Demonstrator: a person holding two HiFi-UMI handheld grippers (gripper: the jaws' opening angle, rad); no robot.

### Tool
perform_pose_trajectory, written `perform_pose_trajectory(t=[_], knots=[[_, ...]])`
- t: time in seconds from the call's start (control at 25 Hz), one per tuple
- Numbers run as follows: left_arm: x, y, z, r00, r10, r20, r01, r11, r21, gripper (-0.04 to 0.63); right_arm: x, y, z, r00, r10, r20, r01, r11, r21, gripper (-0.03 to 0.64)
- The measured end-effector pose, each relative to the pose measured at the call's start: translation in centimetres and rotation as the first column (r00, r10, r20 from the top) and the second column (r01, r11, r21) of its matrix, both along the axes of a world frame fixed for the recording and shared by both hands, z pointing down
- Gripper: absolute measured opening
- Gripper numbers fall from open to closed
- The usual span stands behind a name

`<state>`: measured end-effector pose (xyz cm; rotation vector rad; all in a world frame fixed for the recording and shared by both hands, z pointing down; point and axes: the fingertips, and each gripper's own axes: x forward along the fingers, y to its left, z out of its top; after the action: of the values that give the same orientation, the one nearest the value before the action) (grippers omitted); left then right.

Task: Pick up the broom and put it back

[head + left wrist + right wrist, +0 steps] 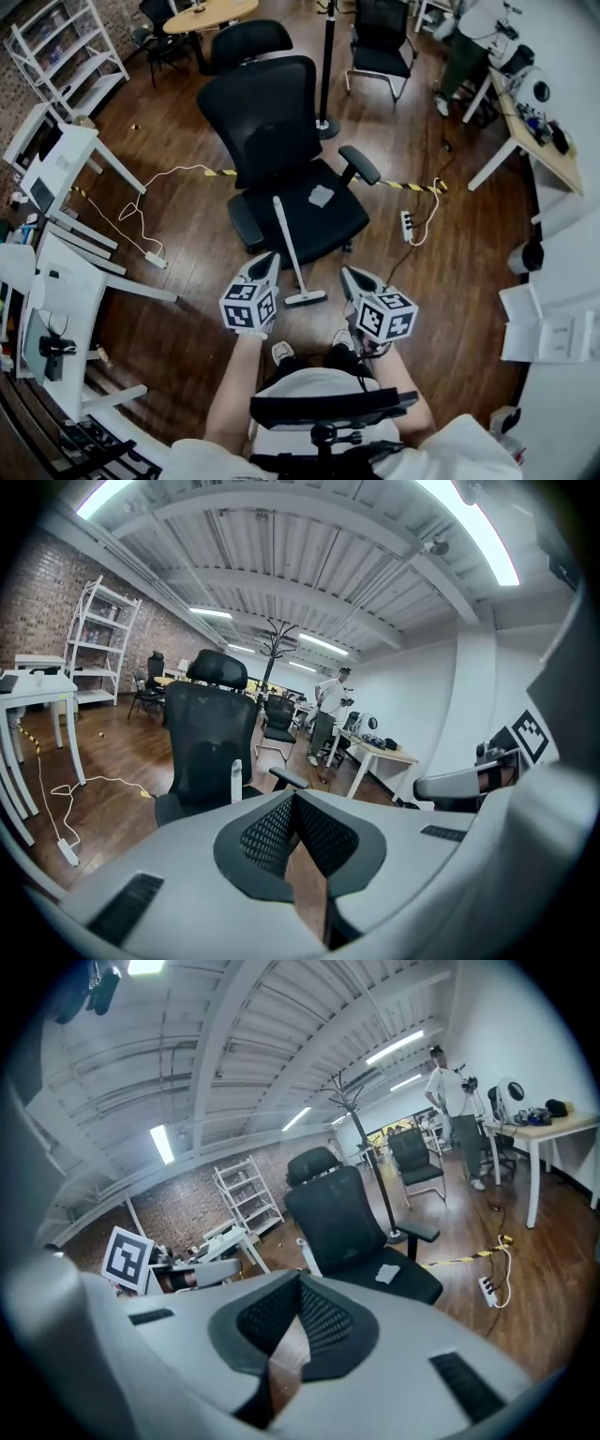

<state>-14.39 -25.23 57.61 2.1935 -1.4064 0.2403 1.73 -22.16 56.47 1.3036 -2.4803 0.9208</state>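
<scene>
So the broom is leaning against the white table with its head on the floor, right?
No, the broom leans against the black office chair instead, as the head view shows; its head is on the floor.

No letters, numbers or brand names can be read anywhere. The only printed signs are black-and-white square code patterns. They cover the faces of the left cube (248, 305) on the left tool (270, 258) and the right cube (386, 316) on the right tool (349, 273). Each gripper view catches one such pattern on the other tool's cube. Yellow-and-black striped tape (410, 186) on the floor (187, 281) carries no words.
</scene>
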Motion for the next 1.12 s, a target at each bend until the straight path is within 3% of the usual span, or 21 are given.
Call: perform_pose_trajectory(t=[0.28,0.4,0.52,0.72,1.12], knots=[[-0.2,-6.2,3.7,0.996,-0.043,0.083,0.043,0.999,-0.009,0.003,1.7,-1.5,0.0,1.0,-0.011,-0.013,0.011,1.0,-0.021,0.014],[-0.5,-9.1,5.7,0.993,-0.059,0.099,0.062,0.998,-0.027,0.043,3.0,-1.7,0.8,1.0,0.014,-0.012,-0.014,0.999,-0.047,0.014],[-0.8,-11.6,8.2,0.988,-0.078,0.131,0.086,0.995,-0.058,0.166,4.2,-1.8,1.7,0.999,0.043,-0.016,-0.044,0.996,-0.071,0.014],[-1.7,-15.5,13.1,0.979,-0.084,0.188,0.109,0.986,-0.128,0.226,6.3,-1.2,4.1,0.995,0.098,-0.022,-0.1,0.988,-0.12,0.014],[-1.2,-18.9,16.0,0.974,-0.069,0.214,0.102,0.984,-0.145,0.222,8.7,-0.4,5.9,0.987,0.156,-0.047,-0.162,0.972,-0.173,0.014]])
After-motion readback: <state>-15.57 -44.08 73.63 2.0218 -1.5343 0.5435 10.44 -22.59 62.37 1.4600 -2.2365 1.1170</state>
